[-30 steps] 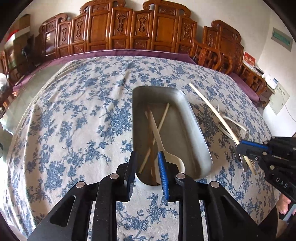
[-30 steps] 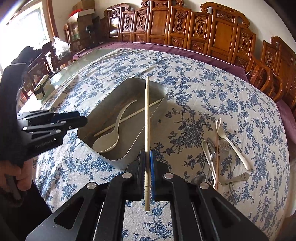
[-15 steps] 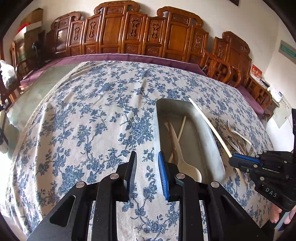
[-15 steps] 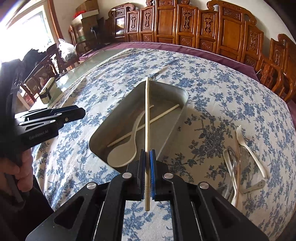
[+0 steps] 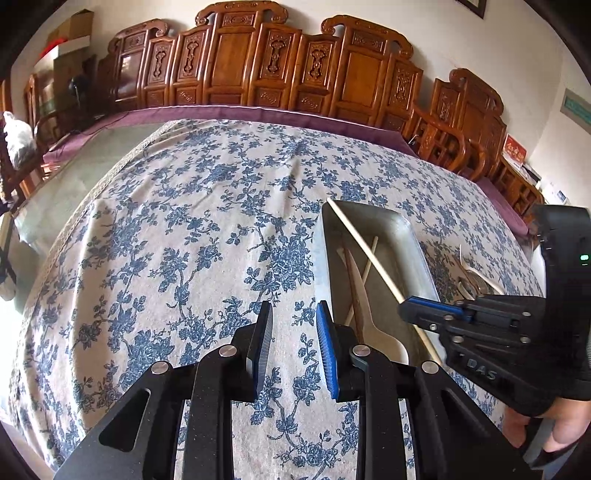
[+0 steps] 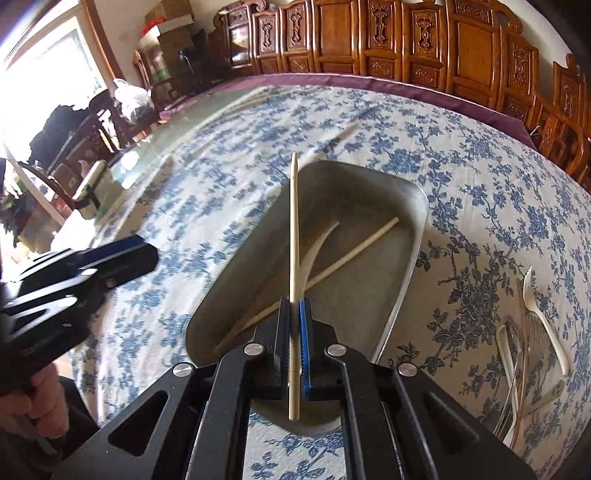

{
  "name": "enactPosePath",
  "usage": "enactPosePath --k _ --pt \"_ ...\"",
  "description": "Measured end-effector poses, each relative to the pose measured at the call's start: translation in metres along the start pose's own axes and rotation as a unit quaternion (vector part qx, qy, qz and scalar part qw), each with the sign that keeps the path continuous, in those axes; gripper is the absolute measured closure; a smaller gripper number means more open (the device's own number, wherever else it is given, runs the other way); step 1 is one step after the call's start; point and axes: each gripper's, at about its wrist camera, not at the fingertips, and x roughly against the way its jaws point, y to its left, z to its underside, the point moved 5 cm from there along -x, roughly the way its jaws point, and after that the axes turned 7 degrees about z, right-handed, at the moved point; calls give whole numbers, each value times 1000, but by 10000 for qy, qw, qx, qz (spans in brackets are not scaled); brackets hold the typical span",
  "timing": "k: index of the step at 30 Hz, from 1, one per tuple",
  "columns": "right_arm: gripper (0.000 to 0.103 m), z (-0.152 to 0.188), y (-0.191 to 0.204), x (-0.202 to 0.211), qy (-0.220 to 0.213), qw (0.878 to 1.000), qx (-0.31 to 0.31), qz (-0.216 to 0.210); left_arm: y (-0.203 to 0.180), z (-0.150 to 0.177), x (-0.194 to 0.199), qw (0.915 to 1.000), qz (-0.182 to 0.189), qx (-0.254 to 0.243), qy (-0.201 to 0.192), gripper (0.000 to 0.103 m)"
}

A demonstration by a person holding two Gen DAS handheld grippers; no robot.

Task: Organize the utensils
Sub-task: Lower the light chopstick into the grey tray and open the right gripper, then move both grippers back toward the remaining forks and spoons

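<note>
Left wrist view: the left gripper (image 5: 293, 341) hangs open and empty over the table (image 5: 184, 229), the tray (image 5: 413, 236) at its 2 o'clock. Right wrist view: the right gripper (image 6: 294, 336) clamps a chopstick (image 6: 294, 236) above the tray (image 6: 402, 284), which holds a spoon (image 6: 314, 254); forks (image 6: 543, 317) lie at 3 o'clock.

This looks like a dining room in a home or a banquet room. A large tabletop (image 5: 177, 229) carries a white cloth printed with blue flowers, over a purple undercloth (image 5: 258, 112) showing at its far edge. Carved wooden chairs (image 5: 236, 66) with high backs stand in a close row along that far edge and around the right side. Cardboard boxes (image 5: 72, 33) are stacked in the left corner, a bright window (image 6: 40, 85) lights the left side, and white plastered walls carry a small sign (image 5: 576, 110).
</note>
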Motion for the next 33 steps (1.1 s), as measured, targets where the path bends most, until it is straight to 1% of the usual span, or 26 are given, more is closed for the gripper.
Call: enactPosePath --k 3,8,12,14,16,19,20,22,24,26,28,29,33 --pt "97 4 -1 -12 151 9999 -7 -30 0 0 0 10000 19 -1 -2 80" --pt "97 12 0 -26 391 9991 136 91 -2 0 0 10000 38 -8 -2 80" --pt "97 15 -1 -29 422 9989 192 98 -2 0 0 10000 35 -20 -3 80" --pt "96 15 0 -26 360 9990 226 105 -3 0 0 10000 31 -36 -4 80" --pt "96 15 0 -21 292 9992 236 99 -4 0 0 10000 8 -58 -21 77" --pt "96 14 -1 -11 127 9995 265 60 -6 0 1 10000 1 -88 -34 76" --pt "95 14 -3 -6 63 9996 261 41 -7 0 1 9999 1 -100 -33 76" --pt "86 15 -6 3 -31 9997 245 10 -10 1 1 9999 -6 -146 -39 76" --pt "83 16 -10 16 -171 9996 232 -13 -14 2 1 9998 -1 -185 -43 76" --pt "83 19 -16 26 -245 9995 205 14 -18 3 2 9997 -2 -232 -45 75" --pt "83 26 -24 42 -382 9990 199 82 -22 4 4 9996 7 -266 -69 73" --pt "83 29 -28 49 -441 9988 195 121 -25 5 5 9996 10 -284 -83 70" --pt "83 49 -46 74 -555 9979 133 295 -33 10 9 9993 38 -363 -92 66"
